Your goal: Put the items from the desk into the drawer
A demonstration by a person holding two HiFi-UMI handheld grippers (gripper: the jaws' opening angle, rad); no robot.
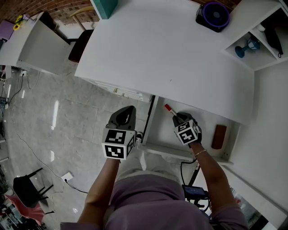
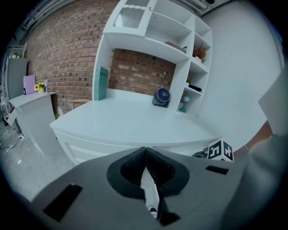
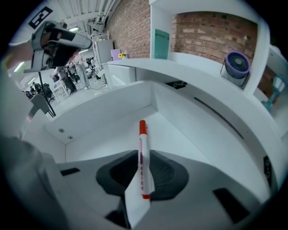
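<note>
one marker (image 3: pixel 143 148) is the item in hand. the right hand-held gripper (image 1: pixel 179 118) is clamped on its white barrel, with the red cap pointing far, over the left part of the open drawer (image 1: pixel 171 152). the drawer stands pulled out under the near edge of the counter (image 1: pixel 171 54). a brown thing (image 1: pixel 219 136) already lies at the drawer's right end, well apart from the marker.

we judge the step to be the drop-off. to do it well, we would bring the marker low over the bare drawer floor before parting the jaws, so it cannot bounce or roll. we would lay it flat and keep it clear of the drawer's walls. the cap should also stay below the counter edge on the way down.

the left hand-held gripper (image 2: pixel 145 152) has its jaws together on nothing. it hangs near the drawer's left corner, over the floor. it seems free to steady or push the drawer front when the time comes.

on the counter we see a purple fan (image 1: pixel 215 15) at the far right and a teal box (image 1: pixel 104 6) at the far edge.

as for writing, red print runs along the marker's barrel, but it is too small to read. the cubes on the grippers carry only black and white squares. we can read no brand on anything.
</note>
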